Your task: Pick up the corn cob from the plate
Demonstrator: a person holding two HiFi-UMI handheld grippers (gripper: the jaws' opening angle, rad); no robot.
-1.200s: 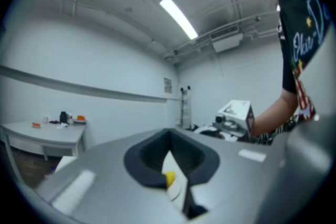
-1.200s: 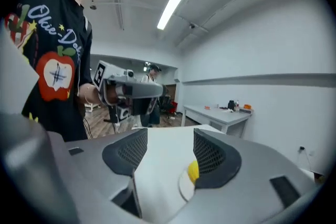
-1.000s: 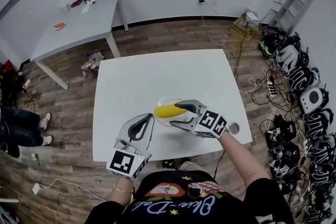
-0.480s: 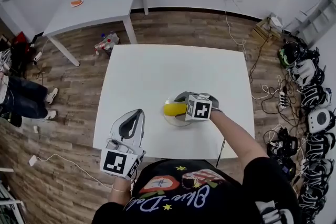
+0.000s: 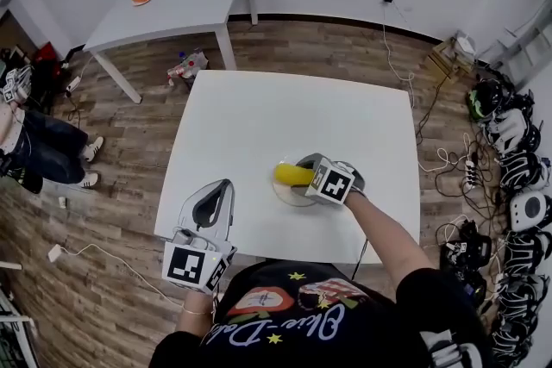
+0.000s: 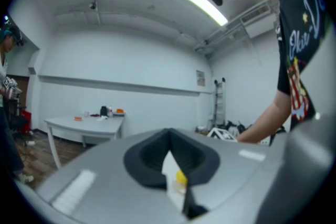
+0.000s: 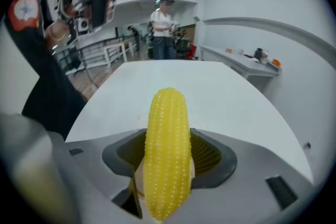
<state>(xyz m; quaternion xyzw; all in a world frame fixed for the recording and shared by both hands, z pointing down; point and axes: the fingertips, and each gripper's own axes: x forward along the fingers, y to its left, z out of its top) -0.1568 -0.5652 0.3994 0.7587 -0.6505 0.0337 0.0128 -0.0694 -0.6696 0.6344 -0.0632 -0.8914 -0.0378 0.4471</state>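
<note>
One corn cob (image 5: 290, 175) clamped in right tongs (image 5: 302, 174) at plate (image 5: 288, 199); left tongs (image 5: 227, 184) closed (near table (image 5: 259, 116) edge).

**Corn's clamped in the claw, right over the plate**

The corn (image 7: 167, 139) is bright yellow and plump, with neat kernel rows and its rounded tip pointing out past the jaws. The right claw (image 7: 168, 157) is squeezed on its sides. In the head view it lies roughly level over the clear plate (image 5: 285, 197), at the worktop's (image 5: 259, 125) front right. Can't tell if it's touching the plate.
</note>
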